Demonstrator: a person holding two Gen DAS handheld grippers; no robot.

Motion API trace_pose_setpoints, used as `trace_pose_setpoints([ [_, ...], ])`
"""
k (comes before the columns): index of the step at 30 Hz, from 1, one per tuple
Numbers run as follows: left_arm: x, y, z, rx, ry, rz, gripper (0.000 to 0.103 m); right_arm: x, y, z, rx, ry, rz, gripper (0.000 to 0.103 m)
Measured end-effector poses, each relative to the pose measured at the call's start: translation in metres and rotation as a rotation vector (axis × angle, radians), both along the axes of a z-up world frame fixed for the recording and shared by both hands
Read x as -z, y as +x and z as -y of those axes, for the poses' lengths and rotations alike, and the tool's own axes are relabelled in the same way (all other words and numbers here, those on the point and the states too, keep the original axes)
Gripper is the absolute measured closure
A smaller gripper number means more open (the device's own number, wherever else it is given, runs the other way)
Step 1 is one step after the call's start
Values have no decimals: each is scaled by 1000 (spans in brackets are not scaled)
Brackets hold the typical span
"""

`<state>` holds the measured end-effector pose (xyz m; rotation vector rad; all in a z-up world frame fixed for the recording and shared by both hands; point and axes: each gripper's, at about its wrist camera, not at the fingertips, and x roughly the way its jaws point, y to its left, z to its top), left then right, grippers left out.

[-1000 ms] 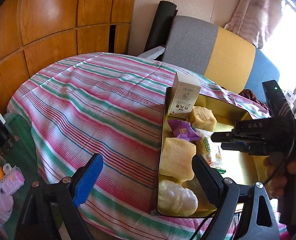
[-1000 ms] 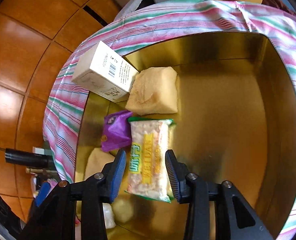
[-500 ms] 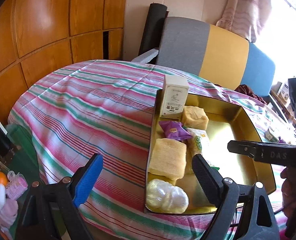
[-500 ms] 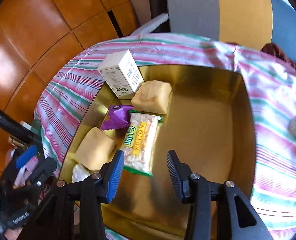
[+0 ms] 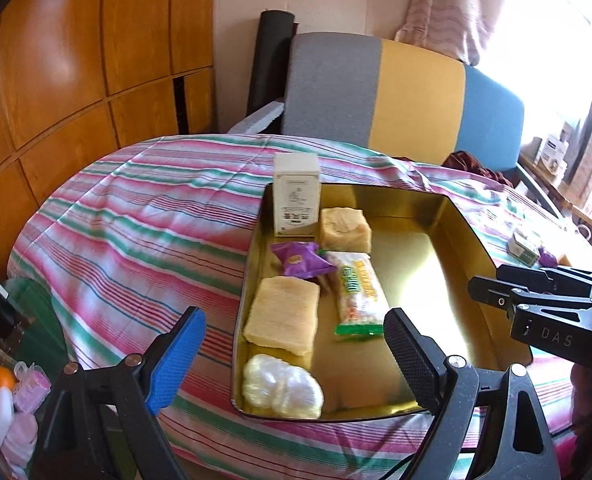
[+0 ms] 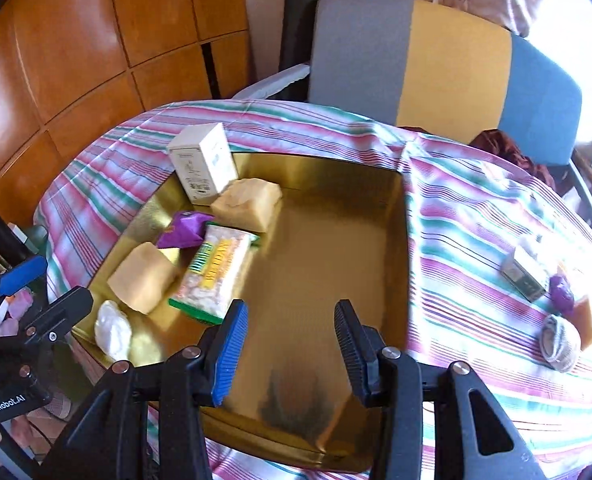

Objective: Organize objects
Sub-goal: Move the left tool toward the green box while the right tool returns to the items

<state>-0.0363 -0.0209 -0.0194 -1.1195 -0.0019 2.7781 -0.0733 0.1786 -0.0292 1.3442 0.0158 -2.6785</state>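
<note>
Both grippers are spread wide and holding nothing, right gripper (image 6: 289, 346) hovering over the gold tray (image 6: 400, 240), and the leftover loose bits like the small box (image 6: 524, 270) sit off to its right on the striped cloth, way closer than the left gripper (image 5: 291, 360).

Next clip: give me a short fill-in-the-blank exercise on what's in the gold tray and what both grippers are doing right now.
1. The white box stands upright in the far ____ corner of the gold tray.
2. The green-edged snack bar lies next to the ____ candy wrapper.
3. The right gripper is open and holds ____.
4. The left gripper has its jaws ____.

Missing words: left; purple; nothing; open
</note>
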Motion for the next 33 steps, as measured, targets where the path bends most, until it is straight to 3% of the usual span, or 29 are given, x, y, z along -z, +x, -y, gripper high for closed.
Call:
trace_pose_setpoints([
  [11, -6, -2, -40, 102, -35, -4, 9, -6, 14, -97, 158, 47, -3, 57],
  [19, -12, -10, -82, 202, -55, -17, 9, -10, 33, -229, 488, 93, -34, 57],
  [21, -14, -13, -96, 228, -63, -21, 9, -5, 45, -262, 590, 57, -48, 57],
  [26, -20, -21, -133, 289, -72, -21, 9, 4, 74, -326, 850, -146, -42, 57],
  [33, -22, -35, -201, 415, -65, 36, 9, 12, 84, -342, 913, -239, 2, 57],
])
